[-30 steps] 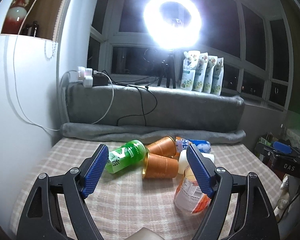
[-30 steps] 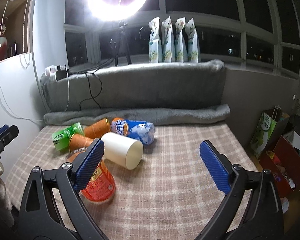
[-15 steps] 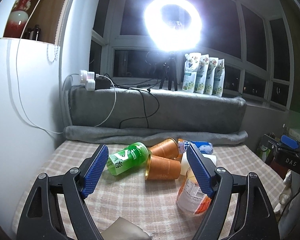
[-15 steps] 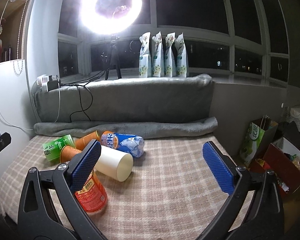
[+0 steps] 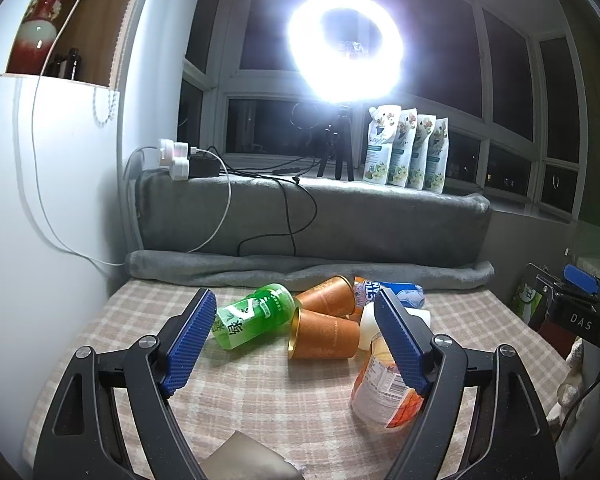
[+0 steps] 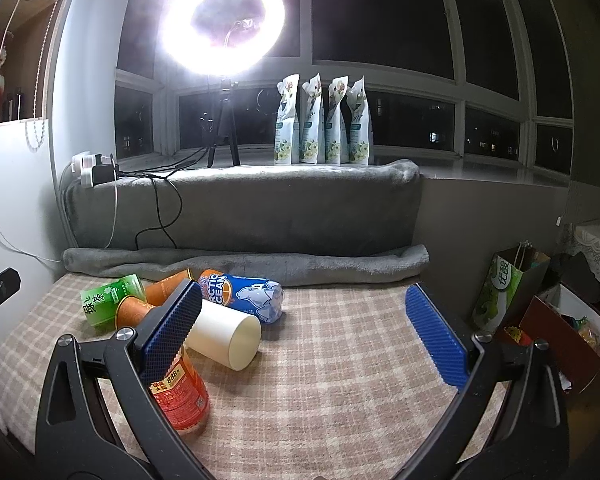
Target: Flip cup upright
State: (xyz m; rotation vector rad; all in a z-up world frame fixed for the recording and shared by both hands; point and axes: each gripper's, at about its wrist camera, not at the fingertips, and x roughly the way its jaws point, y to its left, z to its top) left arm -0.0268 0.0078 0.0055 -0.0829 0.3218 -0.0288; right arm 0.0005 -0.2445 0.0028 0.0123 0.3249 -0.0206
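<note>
Several cups lie on their sides in a cluster on the checked cloth (image 6: 340, 380). A white cup (image 6: 226, 334) lies with its mouth toward me. Two orange-brown cups (image 5: 324, 339) (image 5: 327, 295) lie beside a green cup (image 5: 254, 315), a blue-and-orange cup (image 6: 242, 295) and an orange-red cup (image 6: 180, 392). My left gripper (image 5: 294, 340) is open and empty, back from the cluster. My right gripper (image 6: 304, 332) is open and empty, to the right of the white cup.
A grey rolled blanket (image 6: 244, 264) and a grey padded ledge (image 6: 244, 208) close the far side. A ring light (image 5: 346, 46) on a tripod, pouches (image 6: 322, 120) and a power strip with cables (image 5: 180, 160) sit on the sill. Bags and boxes (image 6: 540, 312) stand at the right.
Both grippers have pulled back and risen a little, so the cups look smaller and farther. Both stay open. The cups have not moved.
</note>
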